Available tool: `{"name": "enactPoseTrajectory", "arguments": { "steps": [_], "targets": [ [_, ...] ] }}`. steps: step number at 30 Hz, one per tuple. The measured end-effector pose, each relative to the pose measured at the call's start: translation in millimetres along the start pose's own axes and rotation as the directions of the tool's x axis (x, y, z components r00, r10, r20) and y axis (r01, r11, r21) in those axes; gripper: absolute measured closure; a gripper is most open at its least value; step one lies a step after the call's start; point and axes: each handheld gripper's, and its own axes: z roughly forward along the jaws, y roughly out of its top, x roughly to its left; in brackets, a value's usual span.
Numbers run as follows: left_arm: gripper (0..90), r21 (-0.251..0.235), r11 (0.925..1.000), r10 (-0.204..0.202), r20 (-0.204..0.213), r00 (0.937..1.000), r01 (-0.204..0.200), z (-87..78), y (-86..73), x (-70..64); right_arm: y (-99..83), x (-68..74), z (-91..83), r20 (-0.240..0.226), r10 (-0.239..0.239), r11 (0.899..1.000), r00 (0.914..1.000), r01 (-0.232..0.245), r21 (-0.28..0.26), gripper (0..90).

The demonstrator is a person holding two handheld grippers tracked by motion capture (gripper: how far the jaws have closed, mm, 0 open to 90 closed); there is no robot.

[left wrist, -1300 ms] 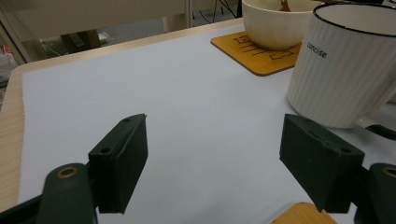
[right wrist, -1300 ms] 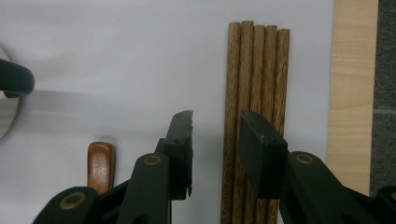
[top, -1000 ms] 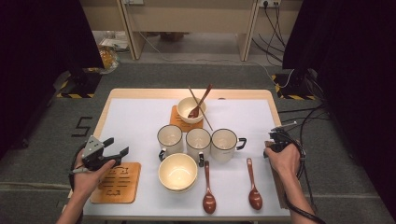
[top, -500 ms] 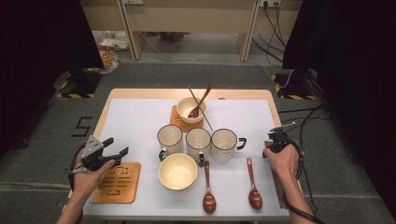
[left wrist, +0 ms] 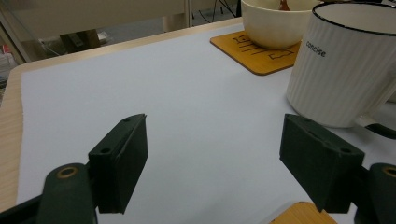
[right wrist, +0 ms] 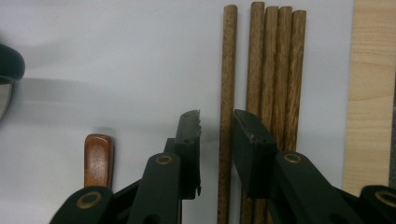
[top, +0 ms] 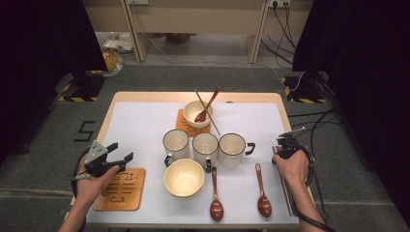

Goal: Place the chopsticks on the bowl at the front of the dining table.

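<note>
High view first: the right tool (top: 285,143) sits low at the right edge of the white-covered surface (top: 145,125), over the bundle of dark wooden chopsticks (top: 286,193) lying along that edge. The left tool (top: 116,157) hangs above the square wooden coaster (top: 121,189) at the near left, holding nothing. In between stand three white ribbed mugs (top: 205,147), a cream bowl (top: 183,177) and two brown wooden spoons (top: 263,200).

Left gripper view: jaws spread wide, bare white surface between them, one mug (left wrist: 345,60) off to the right.

Right gripper view, and this is the action: the jaws are narrowed around a single round wooden chopstick (right wrist: 227,60), the one lying slightly apart from its four neighbours (right wrist: 275,60). A slim gap shows on either side, so I judge it not yet pinched. A spoon handle (right wrist: 98,158) lies well to the left.

That stick looks light, stiff and smooth, so it could roll or pivot. Pinching squarely across the shaft, near the middle, should stop it swinging.
</note>
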Motion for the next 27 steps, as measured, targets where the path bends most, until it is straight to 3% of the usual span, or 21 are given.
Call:
{"name": "enactPoseTrajectory", "arguments": {
  "steps": [12, 27],
  "targets": [
    [23.1, 0.000, 1.0000, 0.001, 0.001, 1.0000, -0.001, 0.2, -0.2, -0.2, -1.5, 4.0, 2.5, 0.003, -0.015, 1.000, 0.9999, 0.015, 0.009, 83.5],
    [23.1, -0.001, 1.0000, 0.001, 0.002, 1.0000, -0.001, 0.3, 0.0, -0.4, 5.7, 8.1, 4.8, 0.006, -0.027, 1.000, 0.9996, 0.027, 0.002, 84.3]
  ]
}}
